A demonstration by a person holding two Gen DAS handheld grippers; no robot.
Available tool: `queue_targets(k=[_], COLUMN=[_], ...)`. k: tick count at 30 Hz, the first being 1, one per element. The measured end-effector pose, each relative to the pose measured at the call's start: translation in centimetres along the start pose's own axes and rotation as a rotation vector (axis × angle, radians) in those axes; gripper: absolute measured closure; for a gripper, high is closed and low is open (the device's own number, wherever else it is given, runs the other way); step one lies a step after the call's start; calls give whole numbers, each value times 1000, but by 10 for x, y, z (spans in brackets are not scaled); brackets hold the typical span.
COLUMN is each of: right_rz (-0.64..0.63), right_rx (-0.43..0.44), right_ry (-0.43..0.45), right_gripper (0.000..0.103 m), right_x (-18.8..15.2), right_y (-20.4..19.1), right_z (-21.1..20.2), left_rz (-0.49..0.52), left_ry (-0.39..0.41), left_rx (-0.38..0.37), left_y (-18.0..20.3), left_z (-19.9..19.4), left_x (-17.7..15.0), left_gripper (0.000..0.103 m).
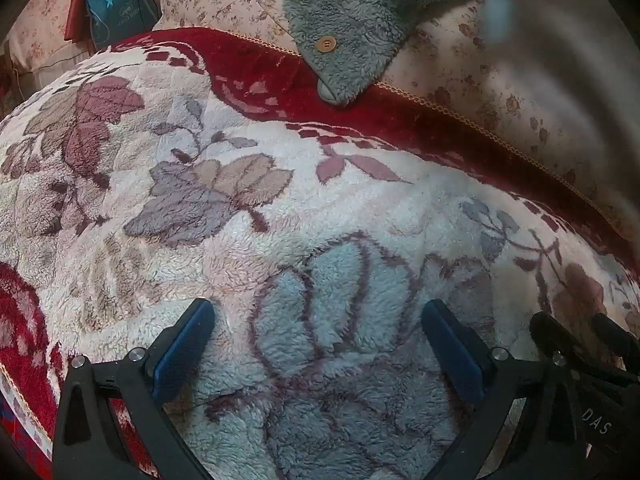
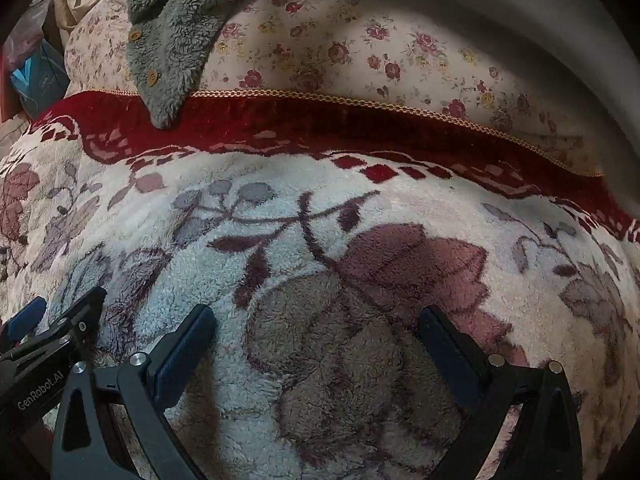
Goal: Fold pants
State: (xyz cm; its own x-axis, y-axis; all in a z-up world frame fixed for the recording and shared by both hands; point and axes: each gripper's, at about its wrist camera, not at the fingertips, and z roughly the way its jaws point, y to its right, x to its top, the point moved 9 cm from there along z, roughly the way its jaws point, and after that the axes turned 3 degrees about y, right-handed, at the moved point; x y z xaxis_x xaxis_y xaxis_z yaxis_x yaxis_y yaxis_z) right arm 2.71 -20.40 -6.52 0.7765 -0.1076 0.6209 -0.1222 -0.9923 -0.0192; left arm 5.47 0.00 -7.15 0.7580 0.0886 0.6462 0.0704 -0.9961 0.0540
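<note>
Blanket [image 1: 248,216] fills most of your left wrist view: a thick plush spread, cream with mauve and grey leaf patterns, edged by a deep red band and a thin gold braid along its far side. Your left gripper [image 1: 318,312] hangs over it, pointing steeply down, its two blue-padded fingers [image 1: 184,344] spread wide with nothing between them but bare pile. At the lower right edge of this view the black frame of your right gripper [image 1: 592,364] shows just beside the left one. The task's garment, a grey-green fleece piece with wooden buttons [image 1: 360,24], lies at the far side of the bed, well apart from your grippers; its lower tip hangs over the gold braid onto the red border, and the rest lies on a floral quilt [image 1: 480,80] behind. Whether it is the pants you cannot tell from here. Farther left, a teal gift bag [image 1: 114,12] stands behind the bedding. In your right wrist view the right gripper [image 2: 318,316] also tilts down over the blanket [image 2: 400,208], above a large brown and maroon leaf, jaws standing wide and holding nothing. The left gripper [image 2: 52,316] shows at the lower left, close alongside. The fleece piece [image 2: 176,28] sits at the upper left, its tip resting on the red border, the floral quilt [image 2: 360,56] stretching to its right.
</note>
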Motion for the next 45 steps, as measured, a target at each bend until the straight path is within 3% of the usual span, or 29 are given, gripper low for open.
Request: queue_targets(k=[32,35,39,45], right_rz=[-10,-58,-109,-125], right_rx=[-13,53,141,269], right_ry=[-6,-21,-31,65], right_gripper=[0,0,1,2], right_x=[2,5,4,7], right_y=[2,-5,1,27], right_z=[4,6,-6,-50], left_rz=[14,11,-36,-9], left_ry=[-26,-52,-16,25], left_rx=[12,6,-17,-20], left_y=[6,9,9,26], left_z=[0,-5,-25,-57], left_x=[0,4,2,4], left_gripper=[0,0,0,0])
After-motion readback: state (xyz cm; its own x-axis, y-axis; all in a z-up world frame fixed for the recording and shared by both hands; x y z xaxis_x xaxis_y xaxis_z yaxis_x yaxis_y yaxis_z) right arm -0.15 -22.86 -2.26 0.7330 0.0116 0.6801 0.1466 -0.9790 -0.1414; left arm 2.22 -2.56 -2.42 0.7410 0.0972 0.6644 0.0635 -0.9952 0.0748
